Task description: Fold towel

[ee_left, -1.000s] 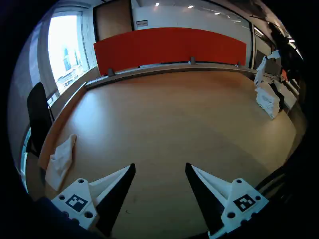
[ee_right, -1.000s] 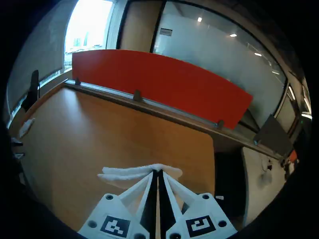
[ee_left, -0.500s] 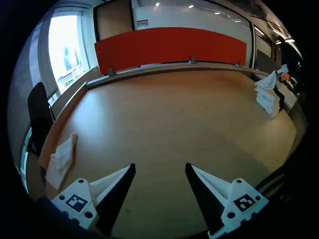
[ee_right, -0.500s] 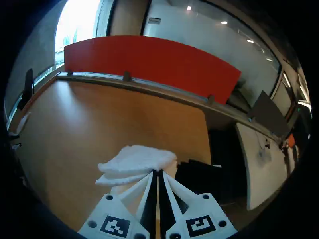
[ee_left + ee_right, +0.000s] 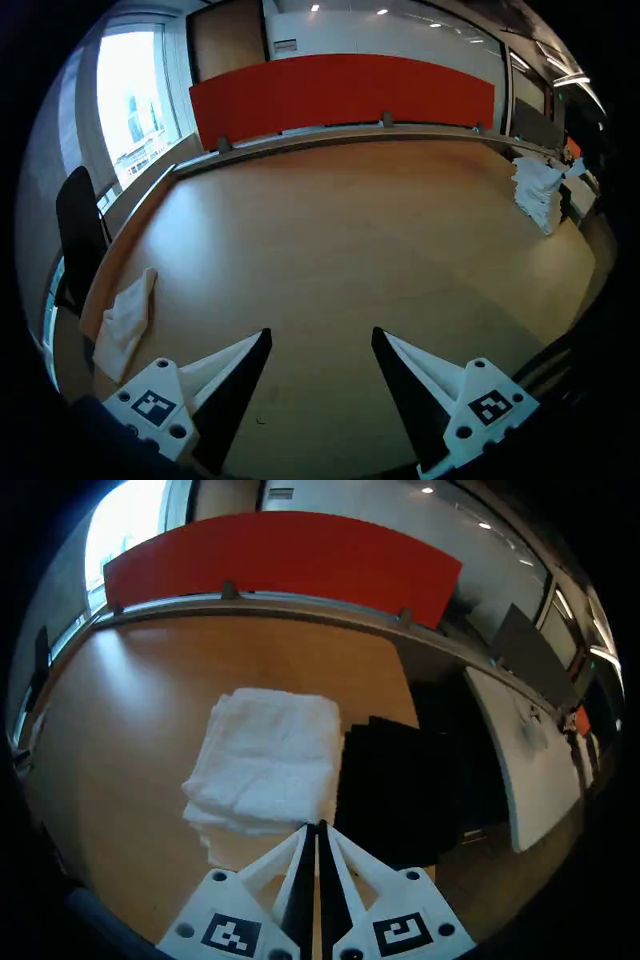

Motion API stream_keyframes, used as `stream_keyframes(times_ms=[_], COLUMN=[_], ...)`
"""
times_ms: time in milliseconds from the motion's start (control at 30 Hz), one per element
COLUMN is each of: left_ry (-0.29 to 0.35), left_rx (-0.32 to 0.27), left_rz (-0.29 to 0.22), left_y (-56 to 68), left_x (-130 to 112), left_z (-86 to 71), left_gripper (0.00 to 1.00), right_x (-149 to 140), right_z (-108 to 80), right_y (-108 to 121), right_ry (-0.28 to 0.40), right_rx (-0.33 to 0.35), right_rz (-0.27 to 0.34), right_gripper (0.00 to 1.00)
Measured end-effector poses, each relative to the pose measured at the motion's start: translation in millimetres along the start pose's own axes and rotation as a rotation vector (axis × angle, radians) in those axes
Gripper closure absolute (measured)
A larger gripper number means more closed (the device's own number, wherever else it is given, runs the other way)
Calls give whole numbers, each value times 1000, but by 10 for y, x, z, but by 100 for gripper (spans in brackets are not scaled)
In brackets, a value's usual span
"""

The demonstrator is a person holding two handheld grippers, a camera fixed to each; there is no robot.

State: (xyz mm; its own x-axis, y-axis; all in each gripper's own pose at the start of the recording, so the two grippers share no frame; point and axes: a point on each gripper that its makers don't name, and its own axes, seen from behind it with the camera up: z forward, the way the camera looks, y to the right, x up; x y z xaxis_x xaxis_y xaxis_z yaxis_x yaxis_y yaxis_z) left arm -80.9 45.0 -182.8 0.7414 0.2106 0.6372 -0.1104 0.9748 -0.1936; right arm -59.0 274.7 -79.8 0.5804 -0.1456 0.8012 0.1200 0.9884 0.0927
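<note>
A stack of folded white towels (image 5: 268, 756) lies on the wooden table (image 5: 144, 720) in the right gripper view. My right gripper (image 5: 318, 828) is shut, its tips pinching the near edge of the top towel, which rests flat on the stack. In the left gripper view the same stack (image 5: 538, 192) stands far off at the table's right edge. A crumpled white towel (image 5: 124, 324) lies at the left edge of the table (image 5: 336, 232). My left gripper (image 5: 319, 332) hovers open over bare wood, nothing between its fingers.
A red divider panel (image 5: 344, 92) runs along the table's far edge. A black chair (image 5: 78, 232) stands beyond the left edge. A black block (image 5: 400, 776) sits right beside the stack, with a white desk (image 5: 528, 776) further right.
My right gripper has tipped down and brought the held folded towel flat onto the stack. The left gripper has stayed still and open.
</note>
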Motion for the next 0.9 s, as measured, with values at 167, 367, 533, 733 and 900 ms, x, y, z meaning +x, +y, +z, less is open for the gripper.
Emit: stream_keyframes(times_ms=[167,367,533,733,900], left_ry=[-1,-2,-4,-7,-9], left_rx=[3,9,13,18,22], left_rz=[0,-3,-6,-4,-7], left_y=[-13,-36,-46,-63,-78], left_x=[-1,-10,-21,-36,-51], left_z=[-15,-36,-48,-56,-59], left_gripper=[8,7,7,8,8], right_x=[-140,-262,-327,-374,-407], right_z=[101,175,225,270,298], right_y=[37,63,86,132,152], right_ry=[-32,-71,-94,-106,-109], right_rx=[-13,-21,-29,-39,-42], right_rz=[14,6,10,37,60], right_gripper=[98,98,98,98,98])
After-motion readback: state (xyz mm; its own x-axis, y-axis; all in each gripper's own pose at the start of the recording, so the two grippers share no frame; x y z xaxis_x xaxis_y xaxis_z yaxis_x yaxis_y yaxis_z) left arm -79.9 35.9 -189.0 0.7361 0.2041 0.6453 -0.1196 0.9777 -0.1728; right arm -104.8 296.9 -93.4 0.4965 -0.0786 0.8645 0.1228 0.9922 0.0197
